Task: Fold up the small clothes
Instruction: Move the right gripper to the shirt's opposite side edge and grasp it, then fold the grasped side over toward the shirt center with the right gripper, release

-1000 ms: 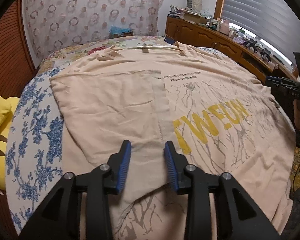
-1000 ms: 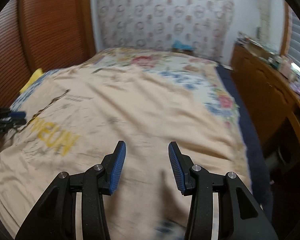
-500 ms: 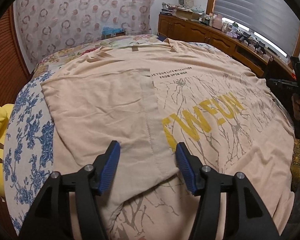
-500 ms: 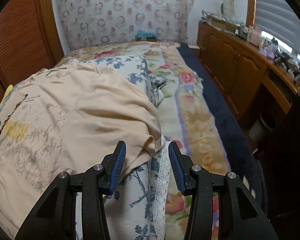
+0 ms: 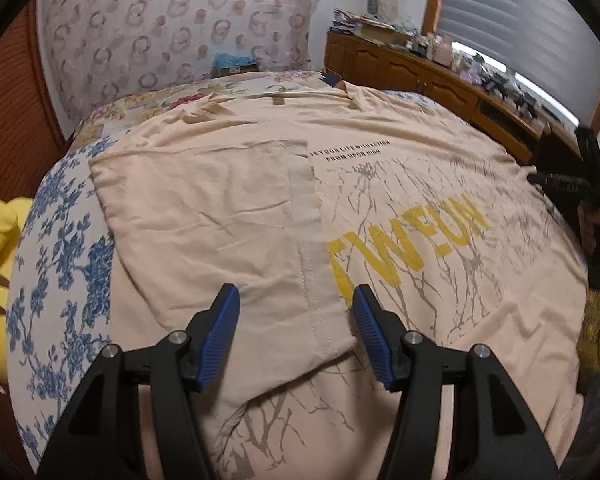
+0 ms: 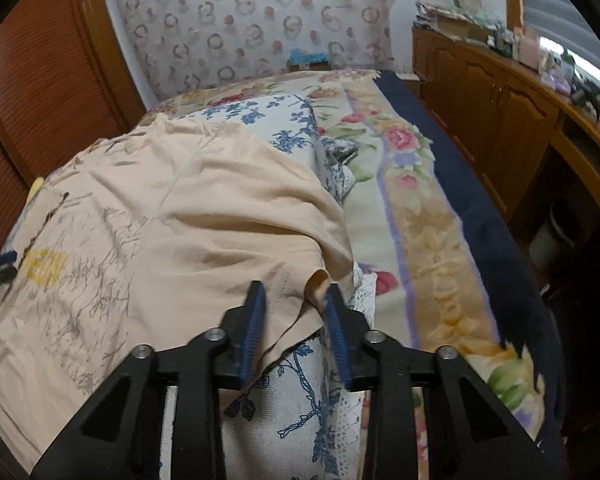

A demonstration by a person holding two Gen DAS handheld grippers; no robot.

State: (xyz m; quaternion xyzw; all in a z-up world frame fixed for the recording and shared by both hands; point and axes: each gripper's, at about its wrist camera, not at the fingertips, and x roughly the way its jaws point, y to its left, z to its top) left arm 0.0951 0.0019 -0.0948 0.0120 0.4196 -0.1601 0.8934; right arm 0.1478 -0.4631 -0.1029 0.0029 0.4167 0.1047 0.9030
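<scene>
— What do my grippers look like from here?

— My left gripper (image 5: 296,312) is matte black plastic: two angular arms with triangular cut-outs, each carrying two round silver screw heads. The fingers (image 5: 220,336) are faced with ribbed royal-blue pads that taper toward the tip.

— And the other?

— My right gripper (image 6: 294,300) is the same build: black linkage, silver screws, blue ridged pads (image 6: 252,328). Seen from the left camera it is a dark blocky body at the frame's edge, with a thin black cable trailing beneath it.
</scene>
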